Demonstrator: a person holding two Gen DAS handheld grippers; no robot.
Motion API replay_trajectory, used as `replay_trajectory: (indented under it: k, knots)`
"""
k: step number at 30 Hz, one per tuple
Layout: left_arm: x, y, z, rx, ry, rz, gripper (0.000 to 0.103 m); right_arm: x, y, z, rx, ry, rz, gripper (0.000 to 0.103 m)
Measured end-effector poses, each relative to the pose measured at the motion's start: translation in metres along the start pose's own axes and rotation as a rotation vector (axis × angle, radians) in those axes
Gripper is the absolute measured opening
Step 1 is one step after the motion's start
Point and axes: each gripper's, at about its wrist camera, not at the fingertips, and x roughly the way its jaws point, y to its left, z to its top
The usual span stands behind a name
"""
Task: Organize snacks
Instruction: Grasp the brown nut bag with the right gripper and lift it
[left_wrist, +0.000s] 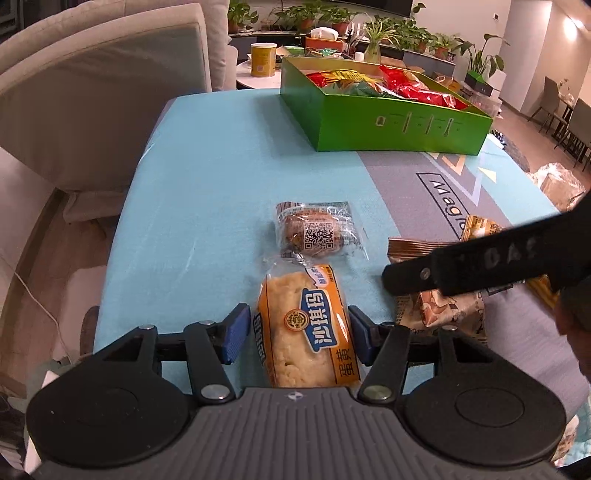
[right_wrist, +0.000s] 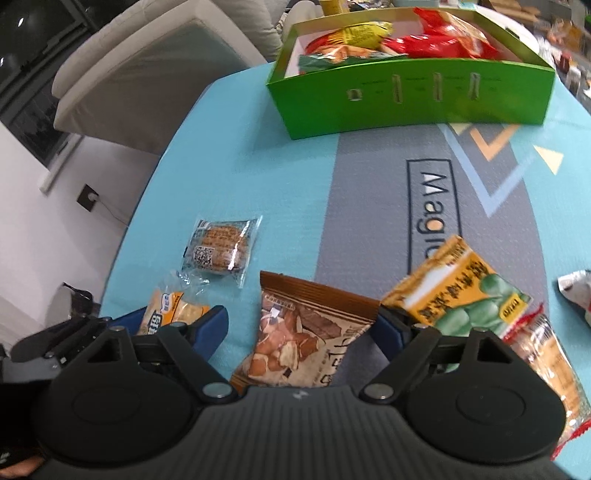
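Snacks in thin film wrappers lie loose at the near end of the bench (left_wrist: 192, 177), and each tool already has one between its spread jaws. The left tool (left_wrist: 299, 334) stands wide open around the orange-wrapped egg-yolk cake (left_wrist: 308, 326), its blue pads (left_wrist: 236, 332) just beside the packet's long sides but not visibly pressing. That cake looks light, soft and crumbly, so a gentle squeeze across the middle of its width should do; a hard pinch would likely crush it, and the glossy film may slip. The right tool (right_wrist: 301, 326) is likewise open, straddling the brown nut pouch (right_wrist: 306, 328), which appears puffy and light; gripping its body rather than the crimped top edge seems safer. Beyond lie a clear-wrapped round biscuit (left_wrist: 317, 230) and a yellow pea packet (right_wrist: 458, 291). At the far end, well apart, the green box (left_wrist: 388, 118) already holds red and yellow packets.
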Motion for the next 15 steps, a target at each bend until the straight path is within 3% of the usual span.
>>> replay_trajectory:
  k: [7,11,12,13,15]
  knots:
    - [0.007,-0.006,0.002,0.037,-0.007,0.045,0.068,0.003,0.003,-0.008,-0.088,-0.031,-0.058,0.08]
    - [0.01,-0.007,0.002,0.042,-0.02,0.054,0.07,0.0,-0.002,-0.01,-0.106,-0.06,-0.082,0.077]
    - [0.01,-0.007,0.002,0.042,-0.03,0.058,0.062,-0.001,-0.004,-0.011,-0.101,-0.063,-0.077,0.076]
    - [0.01,-0.007,0.003,0.04,-0.044,0.064,0.045,-0.003,-0.007,-0.012,-0.1,-0.069,-0.071,0.075]
    - [0.008,-0.008,0.005,0.035,-0.053,0.063,0.042,-0.009,-0.008,-0.014,-0.099,-0.089,-0.056,0.075]
